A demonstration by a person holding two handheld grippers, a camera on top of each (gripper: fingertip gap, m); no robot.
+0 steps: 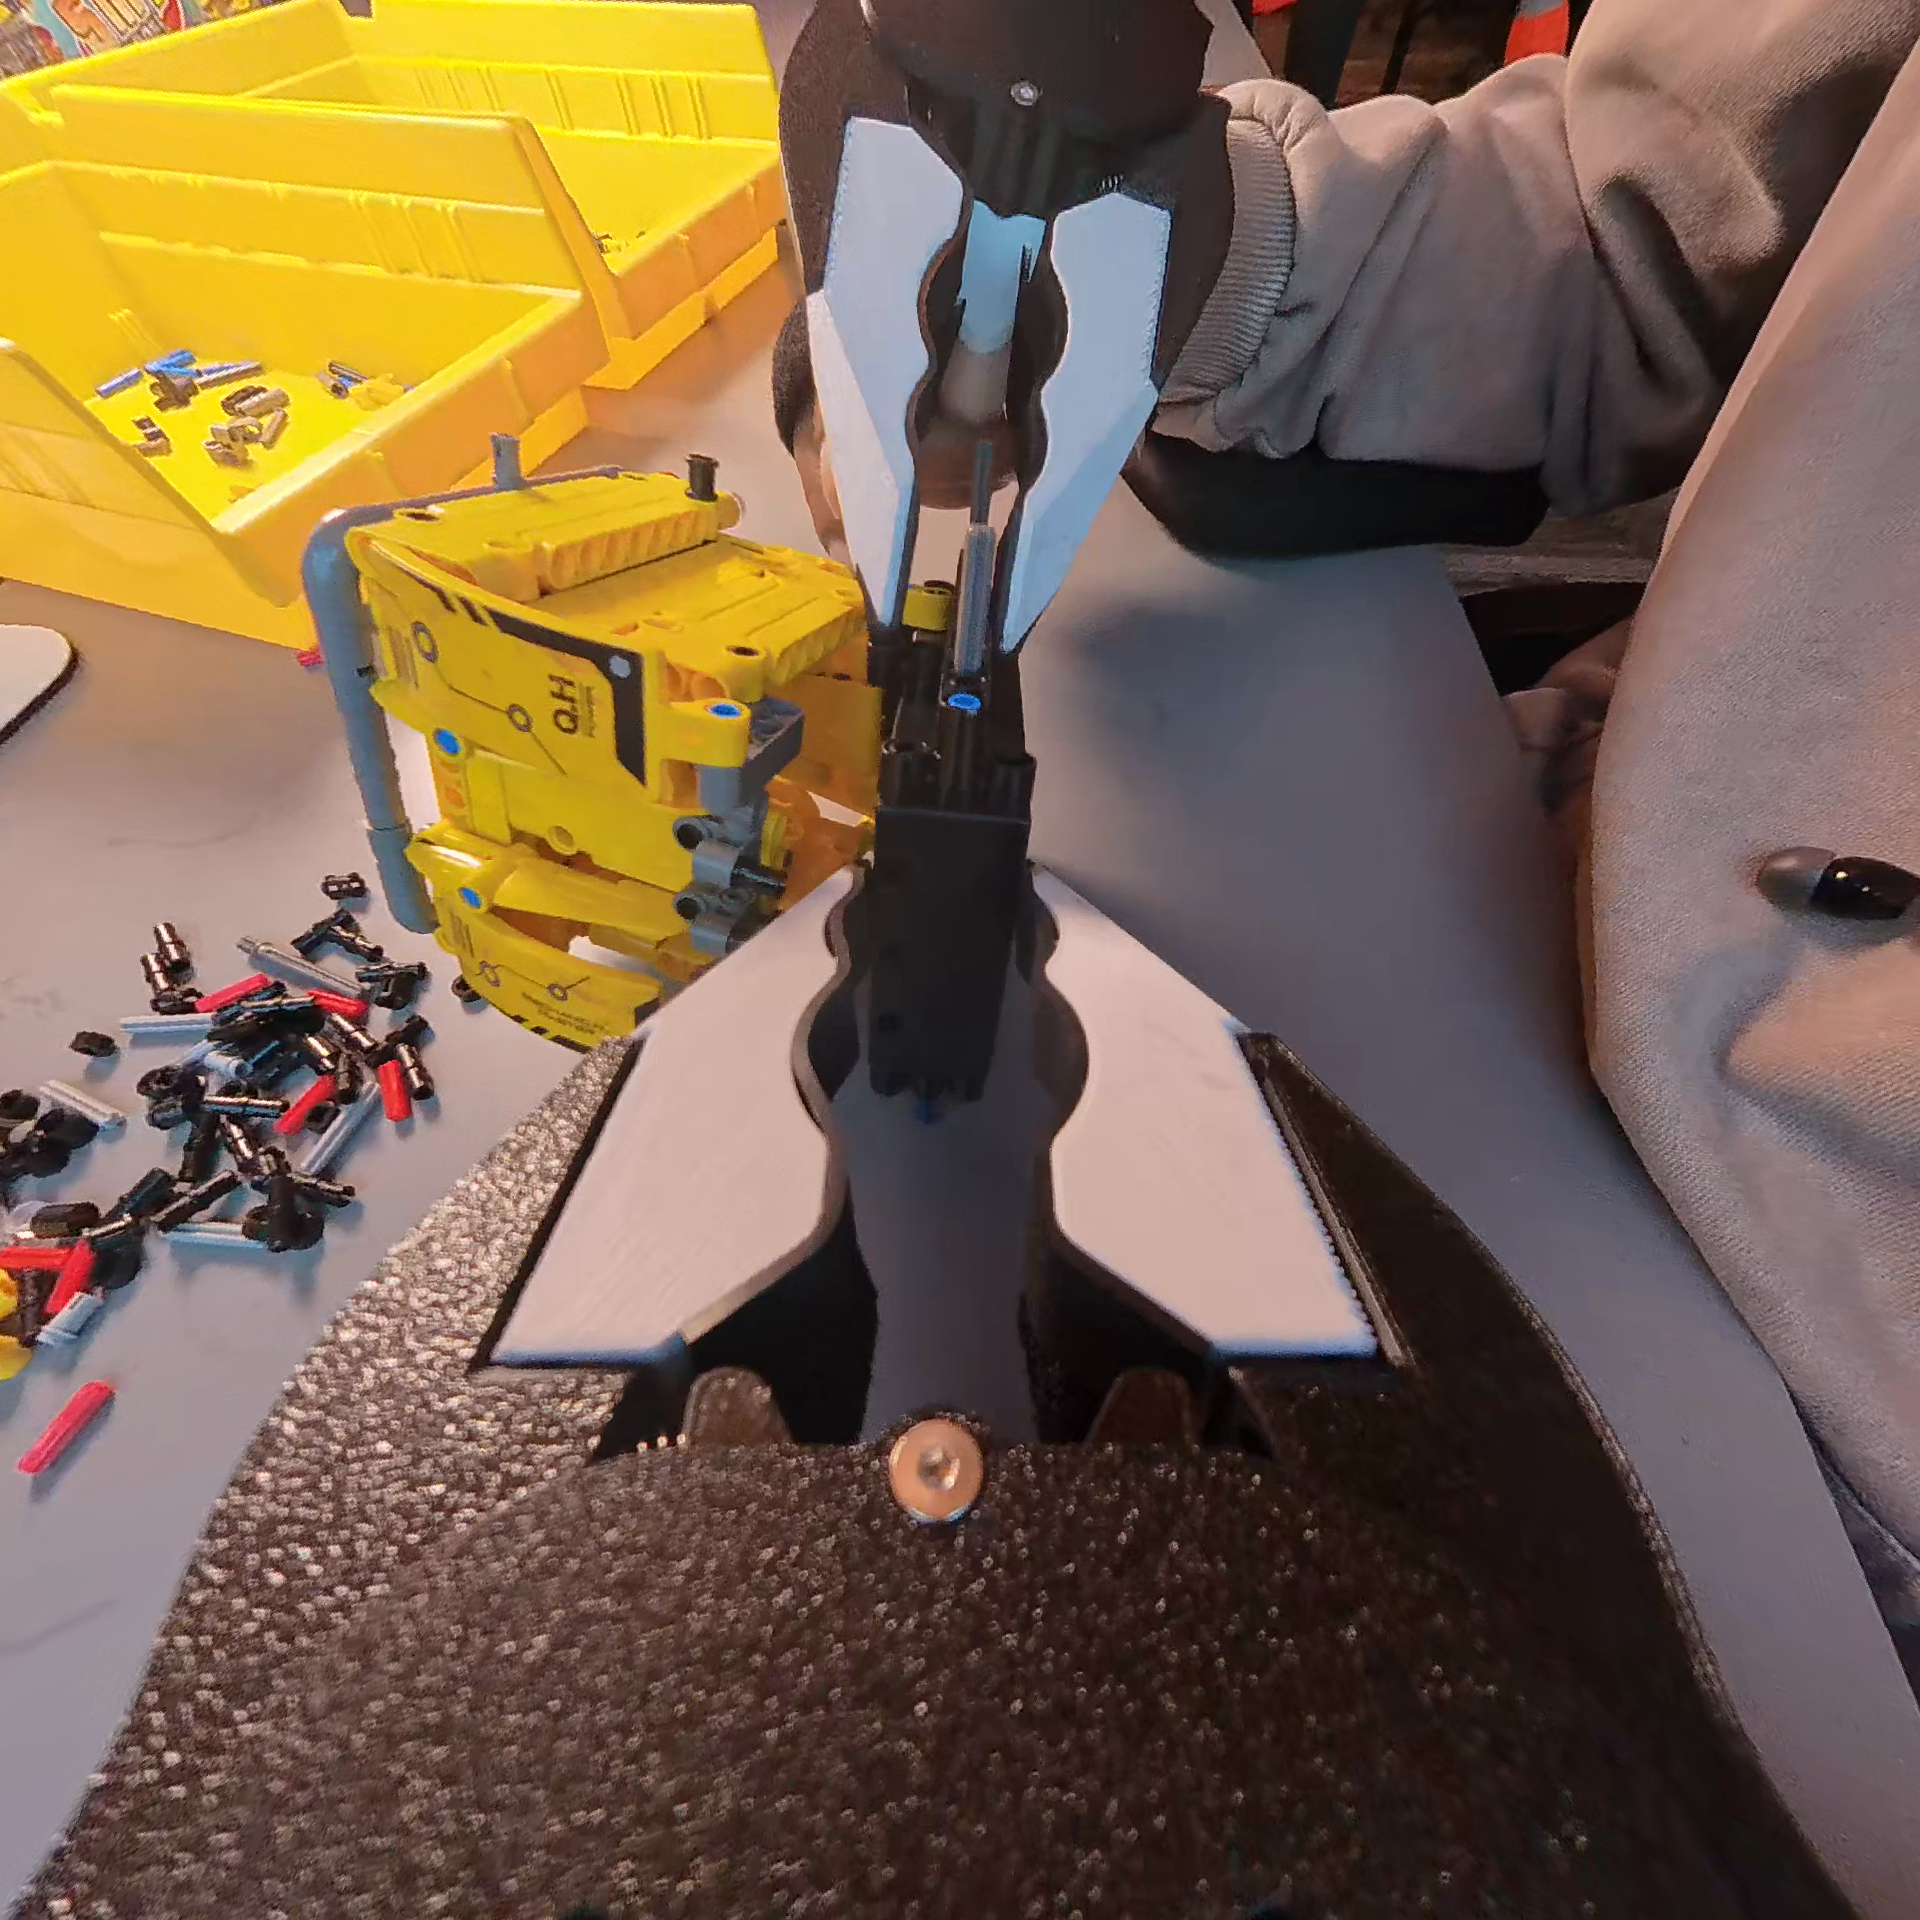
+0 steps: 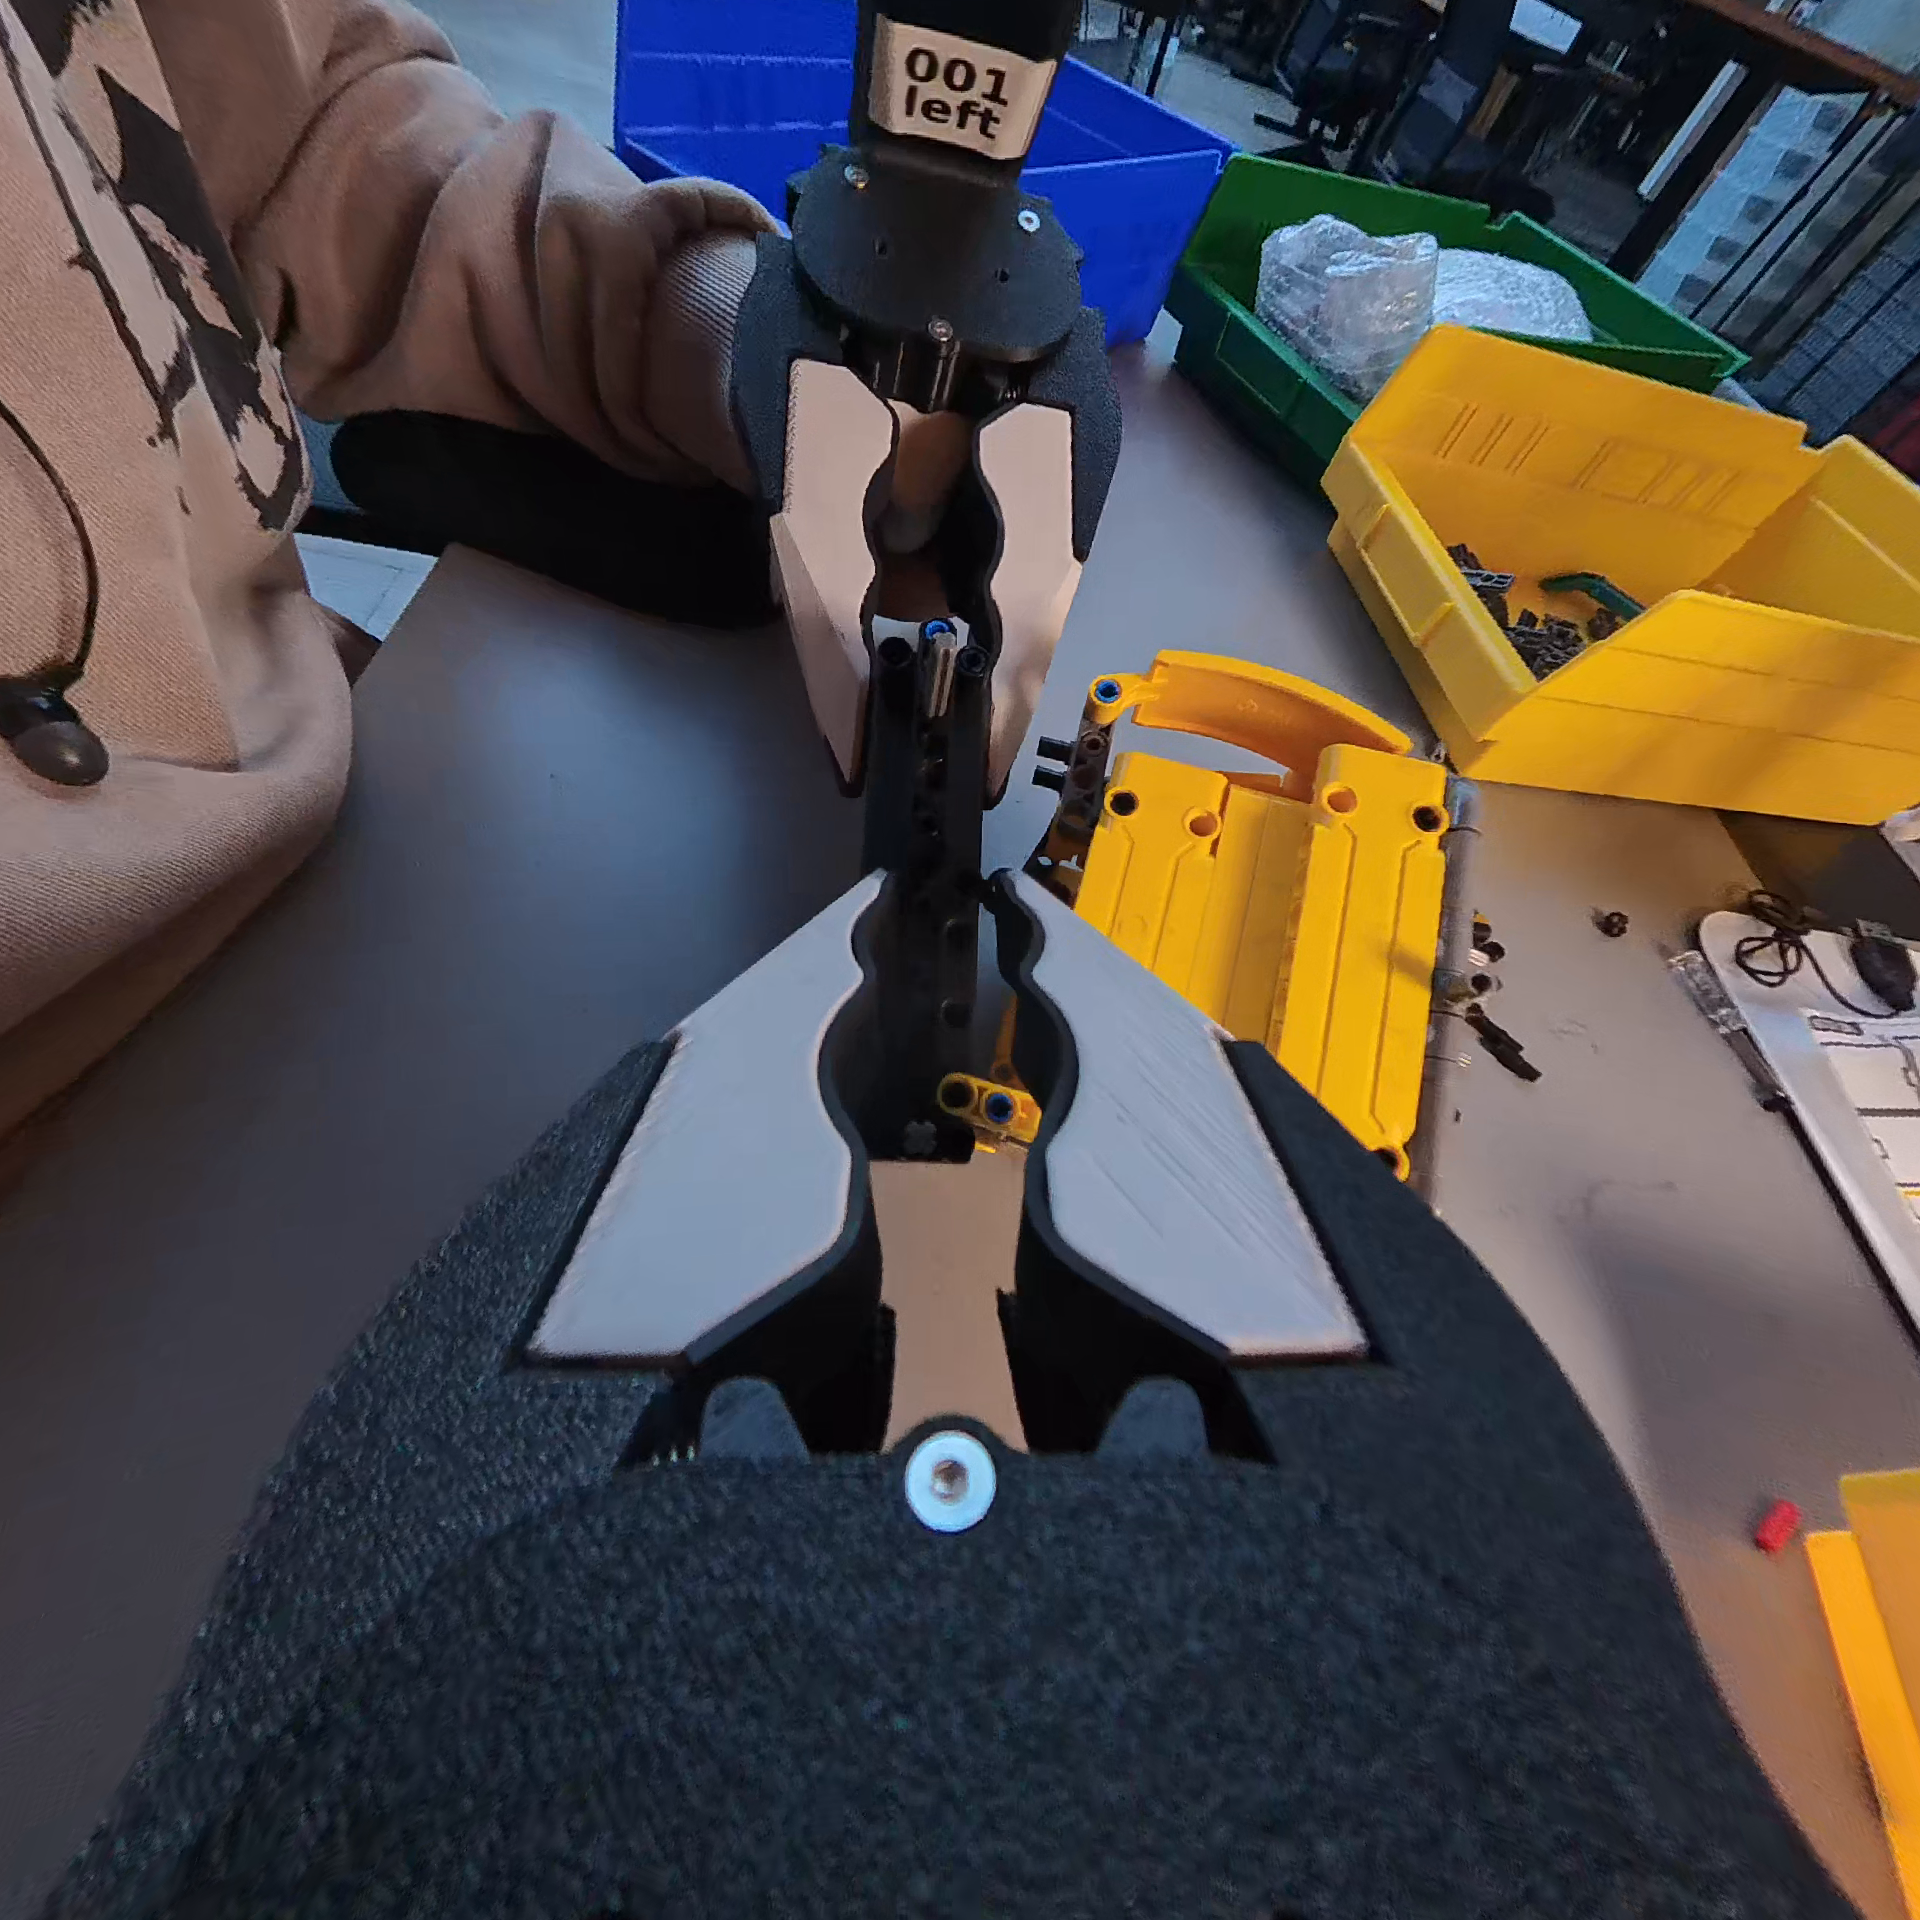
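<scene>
Left gripper [image 1: 940,883]: pinching black beam assembly [image 1: 951,831]
Right gripper [image 2: 940,888]: clamped on its far end
Adjacent: yellow model [image 1: 582,727]

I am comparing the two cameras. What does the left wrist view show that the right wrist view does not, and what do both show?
Only the left wrist view shows the loose pile of black, red and grey pins on the table.

Only the right wrist view shows the blue bin and the green bin.

Both show the black beam assembly with the left gripper and right gripper shut on opposite ends, and the yellow model beside it.
</scene>
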